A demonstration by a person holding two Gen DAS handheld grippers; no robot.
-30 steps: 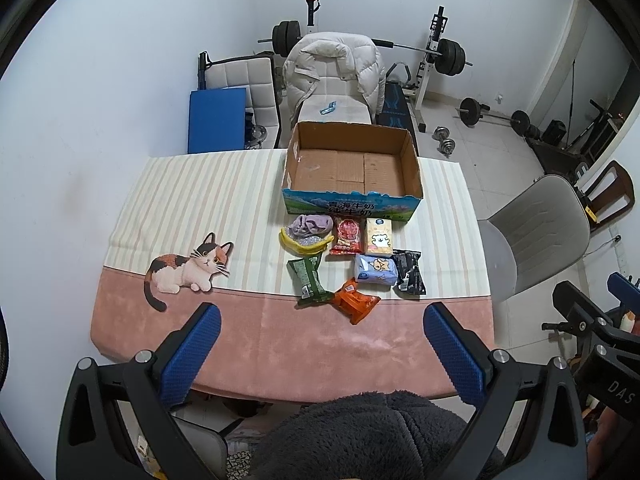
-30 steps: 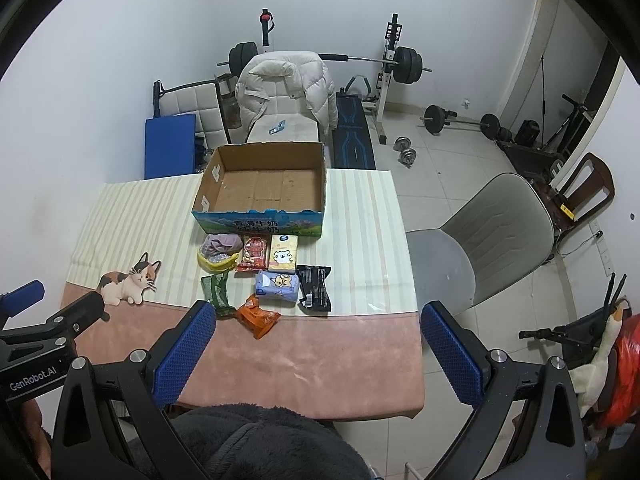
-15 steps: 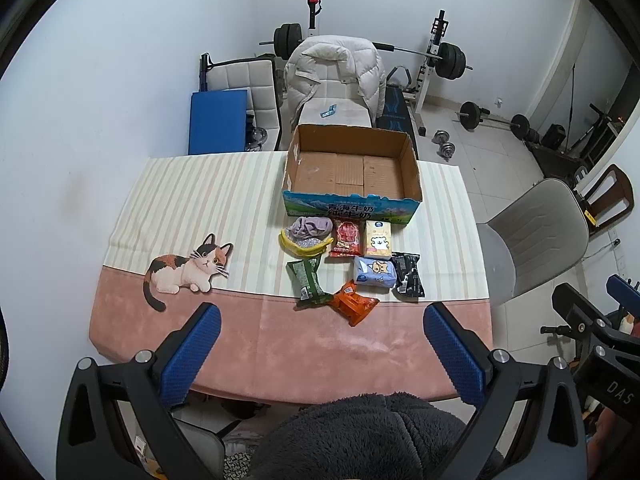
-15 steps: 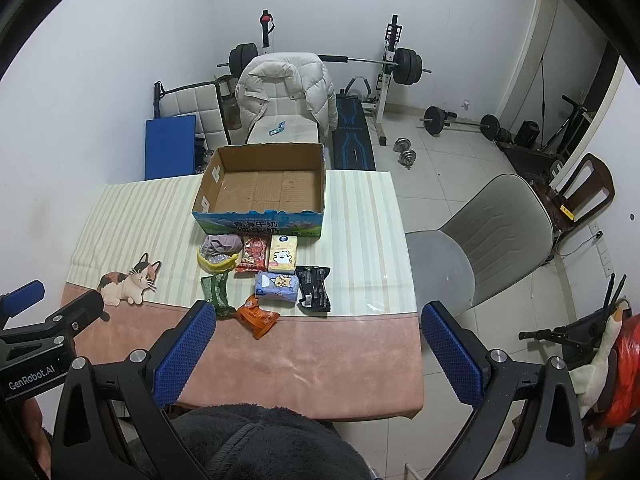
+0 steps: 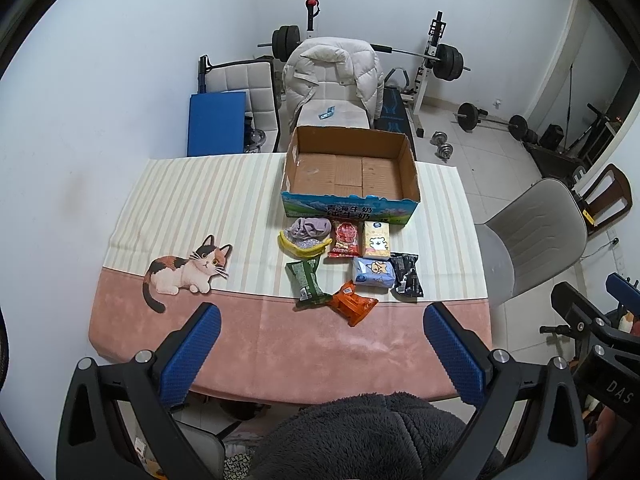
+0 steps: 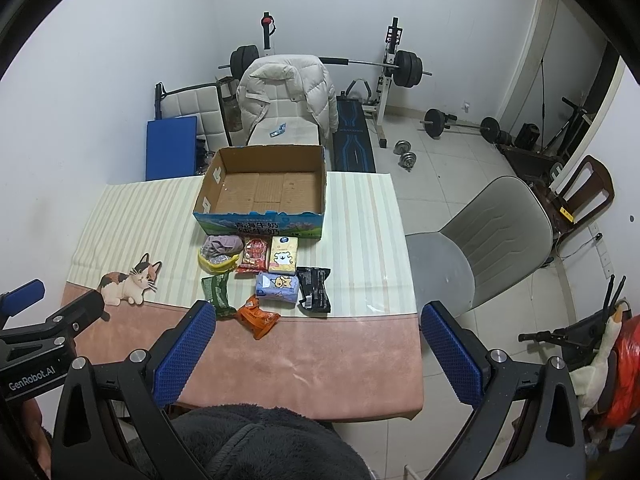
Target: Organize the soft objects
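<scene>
An open cardboard box (image 5: 350, 168) (image 6: 266, 186) stands at the table's far side with nothing in it. In front of it lie several soft packs: a purple cloth (image 5: 310, 227) on a yellow bag (image 5: 304, 246), a red pack (image 5: 346, 236), a cream tissue pack (image 5: 376, 239), a blue tissue pack (image 5: 374, 273), a black pack (image 5: 406, 274), a green pack (image 5: 306, 282) and an orange pack (image 5: 354, 304) (image 6: 256, 316). My left gripper (image 5: 320, 354) and my right gripper (image 6: 316, 350) are both open and empty, held high above the near table edge.
The table (image 5: 248, 340) has a striped and pink cloth with a cat picture (image 5: 186, 272). A grey chair (image 5: 528, 236) stands to its right. A chair with a white jacket (image 5: 330, 68), a blue mat (image 5: 216, 122) and weight equipment (image 6: 404, 68) stand behind the table.
Both grippers have risen and pulled back slightly, so the table looks a little smaller. Nothing on the table has moved.
</scene>
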